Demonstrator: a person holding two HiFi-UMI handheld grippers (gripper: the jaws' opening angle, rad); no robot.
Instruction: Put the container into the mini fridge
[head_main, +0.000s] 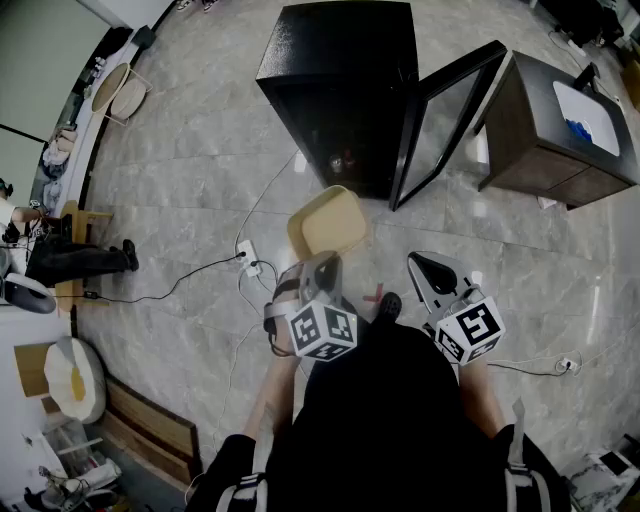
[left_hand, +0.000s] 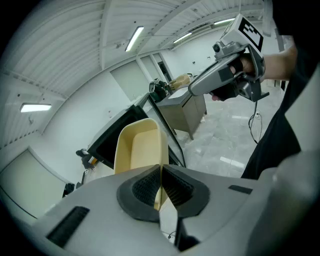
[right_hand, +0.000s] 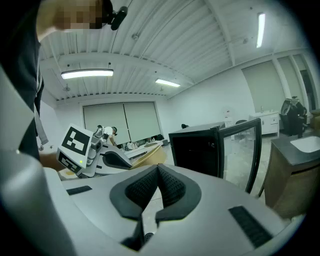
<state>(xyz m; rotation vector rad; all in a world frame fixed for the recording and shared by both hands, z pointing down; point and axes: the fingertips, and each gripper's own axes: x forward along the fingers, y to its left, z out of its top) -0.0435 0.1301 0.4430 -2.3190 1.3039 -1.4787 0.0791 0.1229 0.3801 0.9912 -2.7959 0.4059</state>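
Note:
A pale yellow container (head_main: 327, 224) is held out in front of me, open side up, by my left gripper (head_main: 318, 262), whose jaws are shut on its near rim. In the left gripper view the container (left_hand: 139, 150) rises from between the closed pads (left_hand: 150, 187). The black mini fridge (head_main: 345, 95) stands just ahead on the floor with its glass door (head_main: 445, 115) swung open to the right. My right gripper (head_main: 425, 265) hangs beside the left one, shut, nothing between its pads (right_hand: 157, 185). The right gripper view shows the fridge (right_hand: 197, 150) and the container's edge (right_hand: 150, 156).
A dark wooden cabinet (head_main: 560, 130) with a white sink top stands right of the fridge door. White cables and a power strip (head_main: 247, 258) lie on the marble floor at left. A person in black (head_main: 70, 258) sits at far left near a bench.

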